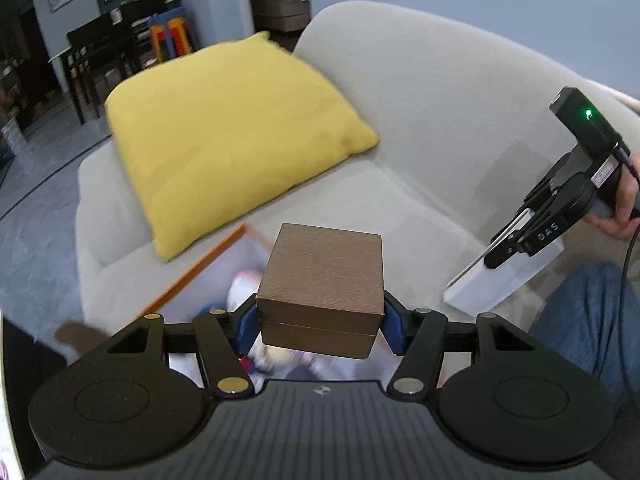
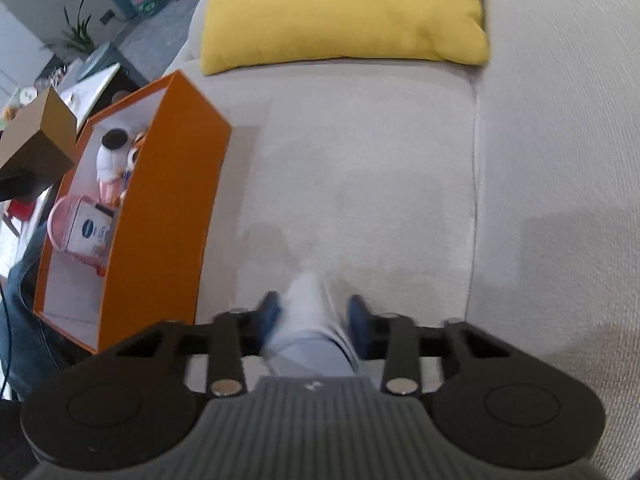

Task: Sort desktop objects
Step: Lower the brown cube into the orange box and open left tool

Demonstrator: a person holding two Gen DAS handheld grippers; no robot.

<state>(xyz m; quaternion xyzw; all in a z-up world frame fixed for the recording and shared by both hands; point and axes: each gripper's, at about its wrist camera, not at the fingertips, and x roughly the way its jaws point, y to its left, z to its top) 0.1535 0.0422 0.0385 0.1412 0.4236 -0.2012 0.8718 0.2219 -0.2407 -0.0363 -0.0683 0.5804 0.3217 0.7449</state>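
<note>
1. My left tongs clamp the brown box by its sides, off the sofa and above the orange bin.
2. My right tongs have a pale flat packet between their pads; it looks gripped, though blur hides the contact.
3. I judge the step as dropping the brown box into the orange bin, which already holds a plush toy and a pink-rimmed tin.
4. Next I need to lower it over free space and release.
5. The bin's floor beneath the box is mostly hidden, and I cannot read the packet's label.
</note>
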